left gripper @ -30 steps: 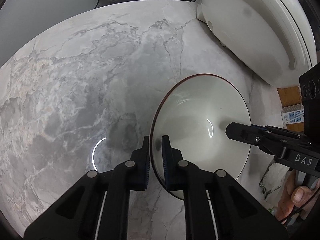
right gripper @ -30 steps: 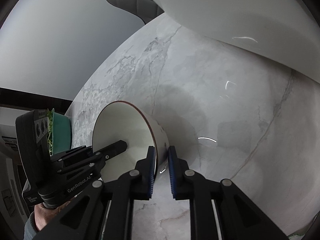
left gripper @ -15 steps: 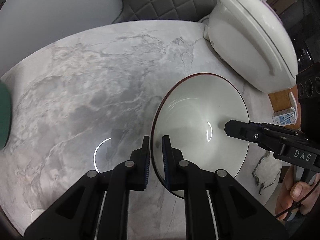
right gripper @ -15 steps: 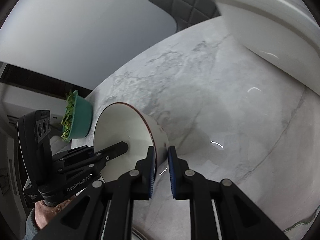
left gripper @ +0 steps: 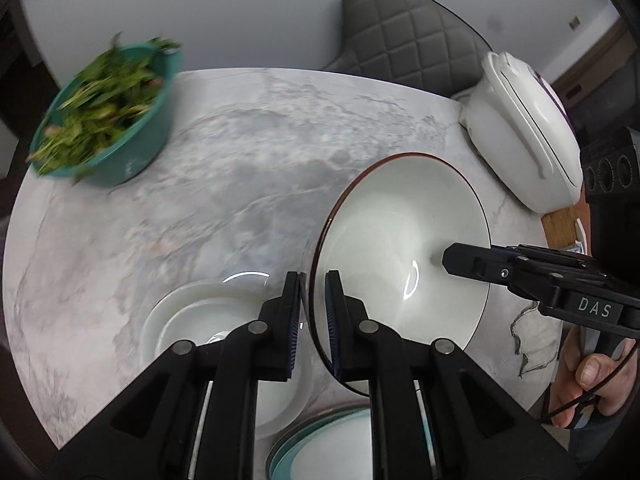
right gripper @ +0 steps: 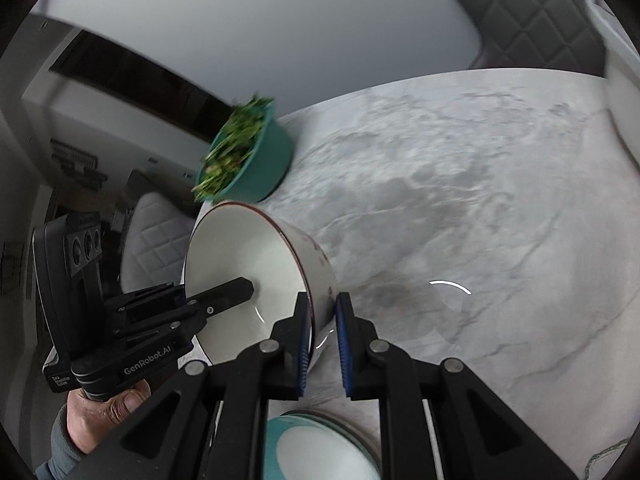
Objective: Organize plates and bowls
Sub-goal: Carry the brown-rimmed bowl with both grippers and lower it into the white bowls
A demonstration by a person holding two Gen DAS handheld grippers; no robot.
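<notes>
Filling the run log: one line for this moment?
left gripper: shut on white red-rimmed bowl | right gripper: shut on same bowl | bowl: off marble table

White capitals reading "DAS" stand on the black body of the right tool (left gripper: 472,260), seen from the left wrist camera. In the right wrist view, the black housing of the left tool (right gripper: 244,292) bears "GenRobot.AI" in pale lettering along its side, beside a small white label whose print is too fine to read.
</notes>
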